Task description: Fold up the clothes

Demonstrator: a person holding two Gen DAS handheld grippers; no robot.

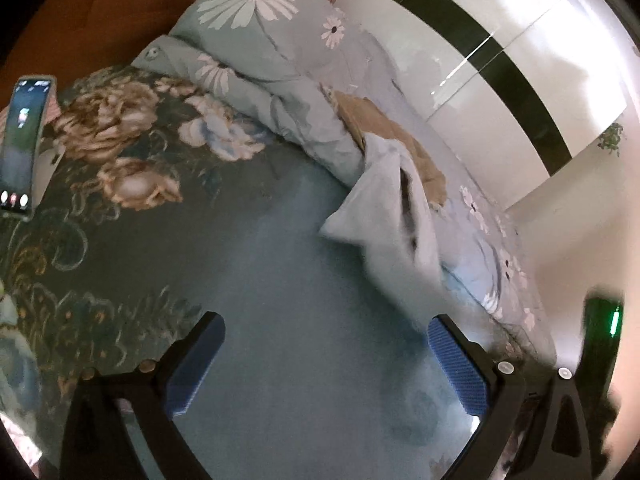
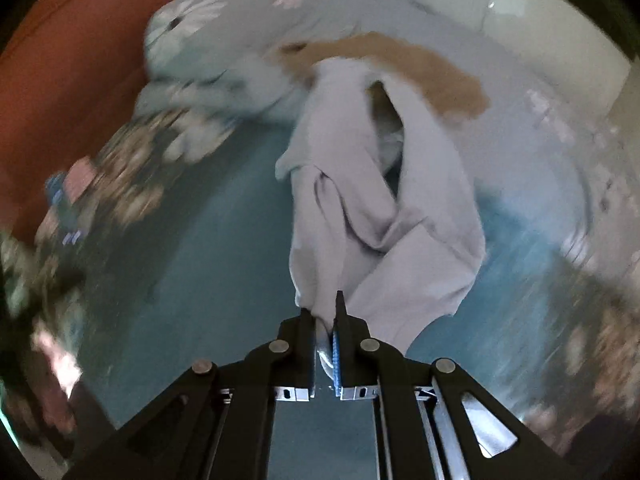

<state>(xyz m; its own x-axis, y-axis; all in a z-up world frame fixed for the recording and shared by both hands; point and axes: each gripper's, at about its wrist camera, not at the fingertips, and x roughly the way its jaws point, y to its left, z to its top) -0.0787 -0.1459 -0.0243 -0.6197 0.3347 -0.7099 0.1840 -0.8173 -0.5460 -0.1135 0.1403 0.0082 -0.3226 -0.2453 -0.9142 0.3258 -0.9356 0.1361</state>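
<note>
The right gripper (image 2: pixel 325 320) has its jaws pinched tight on a fold of the pale grey garment (image 2: pixel 372 208), which hangs and trails away from them in loose twists over the teal bedspread (image 2: pixel 192 280). The far end of the garment reaches up against the tan garment (image 2: pixel 432 76), which lies crumpled on the rolled daisy-print quilt (image 2: pixel 224 56) along the far side of the bedspread. In the left wrist view the left gripper (image 1: pixel 324 364) hovers above a bare stretch of the bedspread with its jaws spread wide and nothing between them — the blue pads (image 1: pixel 460 364) face only cloth below. From there the pale grey garment sits to the right of the bedspread's middle, its upper part resting on the quilt's edge just below the tan one. A phone (image 1: pixel 22 140) stands at the left edge of the bedspread, near its large flower pattern — screen lit.
</note>
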